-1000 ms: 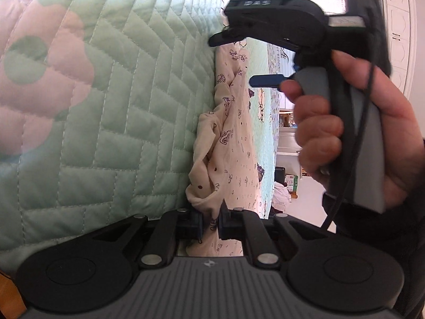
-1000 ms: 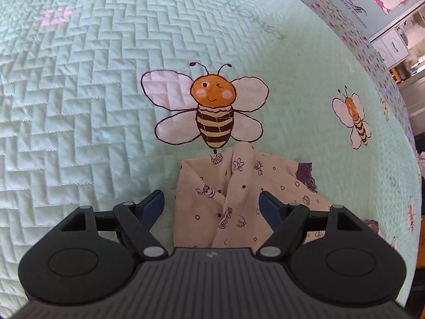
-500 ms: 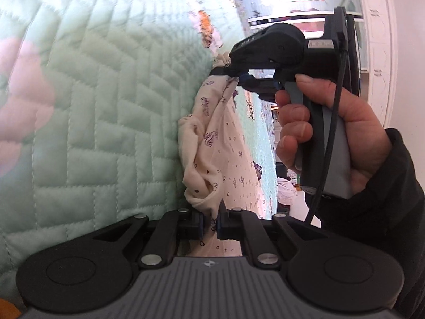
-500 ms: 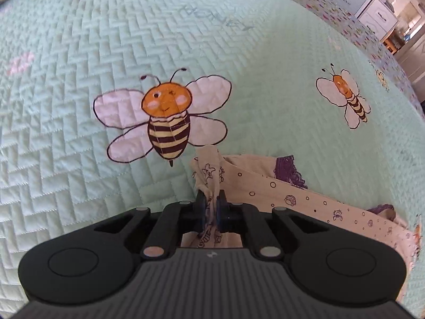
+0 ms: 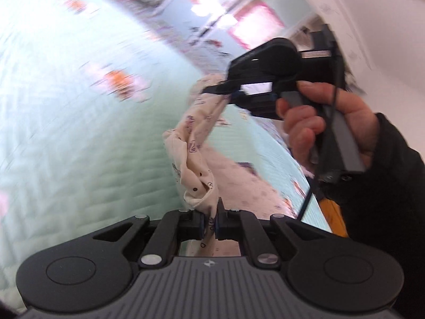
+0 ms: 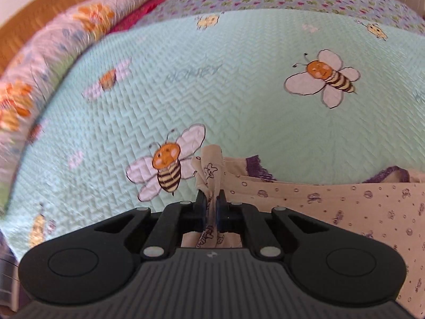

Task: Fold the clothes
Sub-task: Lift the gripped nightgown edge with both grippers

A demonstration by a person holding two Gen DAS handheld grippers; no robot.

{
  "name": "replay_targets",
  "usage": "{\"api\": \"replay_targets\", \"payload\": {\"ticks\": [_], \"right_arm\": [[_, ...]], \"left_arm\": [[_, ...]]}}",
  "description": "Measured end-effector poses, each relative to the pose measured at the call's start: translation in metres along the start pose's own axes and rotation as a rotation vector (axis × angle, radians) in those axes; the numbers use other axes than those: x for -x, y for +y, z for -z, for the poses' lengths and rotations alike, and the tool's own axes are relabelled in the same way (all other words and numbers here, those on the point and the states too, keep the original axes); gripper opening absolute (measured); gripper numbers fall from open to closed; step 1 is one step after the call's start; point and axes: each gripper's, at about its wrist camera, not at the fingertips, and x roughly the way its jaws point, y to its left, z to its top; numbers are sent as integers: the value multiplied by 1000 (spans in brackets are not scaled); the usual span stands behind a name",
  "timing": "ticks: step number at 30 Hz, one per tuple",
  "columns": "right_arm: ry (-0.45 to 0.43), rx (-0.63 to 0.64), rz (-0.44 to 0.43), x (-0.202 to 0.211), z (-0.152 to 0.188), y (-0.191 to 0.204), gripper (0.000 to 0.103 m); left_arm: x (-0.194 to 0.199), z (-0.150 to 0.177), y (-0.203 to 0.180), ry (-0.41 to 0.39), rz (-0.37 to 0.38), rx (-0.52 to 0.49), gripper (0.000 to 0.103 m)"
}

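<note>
Since a second ago the right gripper point(image 6: 210, 210) clamps the cream printed garment point(image 6: 345, 199), lifted off the bee quilt point(image 6: 239, 93); the left gripper point(image 5: 209, 224) pinches another edge.

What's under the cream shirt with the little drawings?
The green quilt with bees lies under the cream shirt. Whatever quilt pattern sits directly beneath the cloth is covered, so it cannot be seen.

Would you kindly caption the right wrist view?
Right gripper pinches cream printed garment above bee-patterned quilt.
</note>
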Motion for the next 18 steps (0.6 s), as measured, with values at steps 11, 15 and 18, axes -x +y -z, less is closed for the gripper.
{"api": "replay_targets", "payload": {"ticks": [11,15,18], "right_arm": [[-137,-215,-111,110,-5,-159,6],[-160,-279,-137,124,7,-217,6],[-172,-321,-162,126,18,-251,6]], "left_arm": [[-74,-2,-121,171,143,-248,5],[-115,20,-154,281,154,-303,5],[-141,38,-172,350,138,-340,5]]}}
